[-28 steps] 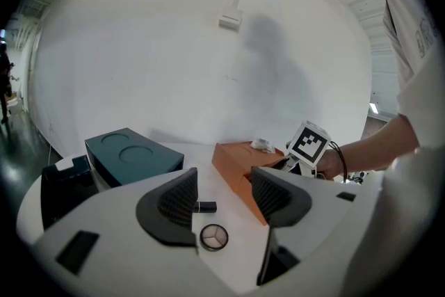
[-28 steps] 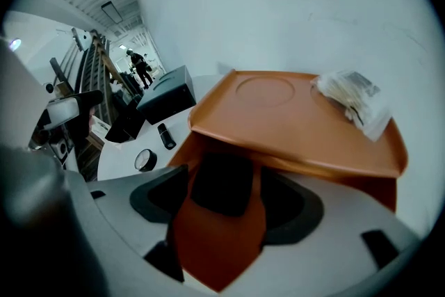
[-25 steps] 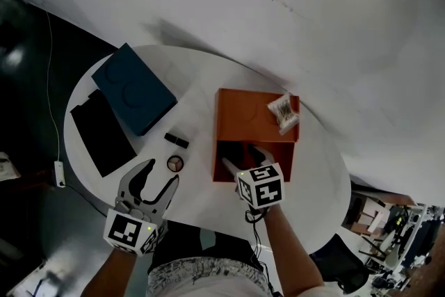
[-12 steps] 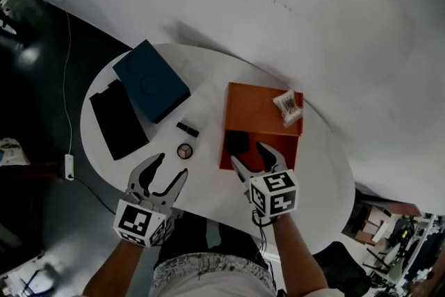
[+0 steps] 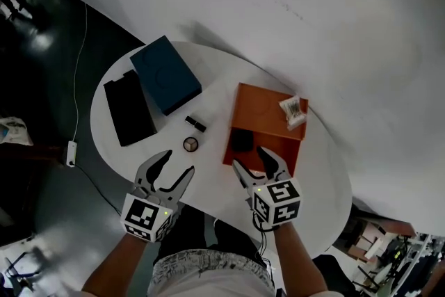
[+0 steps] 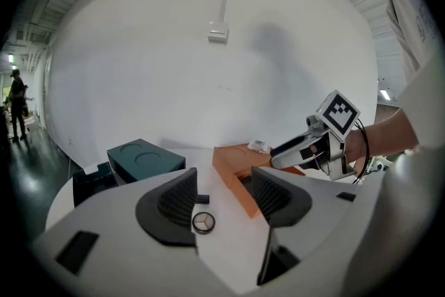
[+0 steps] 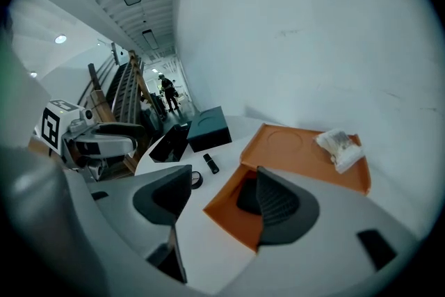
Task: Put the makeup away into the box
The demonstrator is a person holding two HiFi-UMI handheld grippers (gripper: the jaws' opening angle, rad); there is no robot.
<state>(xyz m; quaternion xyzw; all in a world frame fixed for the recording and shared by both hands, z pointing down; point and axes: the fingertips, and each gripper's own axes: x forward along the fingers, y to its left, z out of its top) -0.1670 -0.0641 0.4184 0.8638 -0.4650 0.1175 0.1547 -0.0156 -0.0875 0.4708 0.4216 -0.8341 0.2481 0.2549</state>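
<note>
A round white table (image 5: 215,90) carries an open orange cardboard box (image 5: 278,149), its flat lid folded back towards the wall with a small clear plastic packet (image 5: 293,111) lying on it. A dark, squarish makeup item (image 5: 241,141) already sits in the box's near-left corner. Still out on the tabletop, just left of the box, are a small round compact (image 5: 190,144) and a short black lipstick tube (image 5: 195,124), close together but apart. Farther left stand a teal rectangular box (image 5: 165,74) and a flat black case (image 5: 129,108). The left gripper (image 5: 179,162) hovers over the table's near edge with its jaws spread wide and empty, the compact lying ahead of them. The right gripper (image 5: 248,156) hangs over the box's near edge; its jaws have just been closing a little but stand well apart, gripping nothing.
</note>
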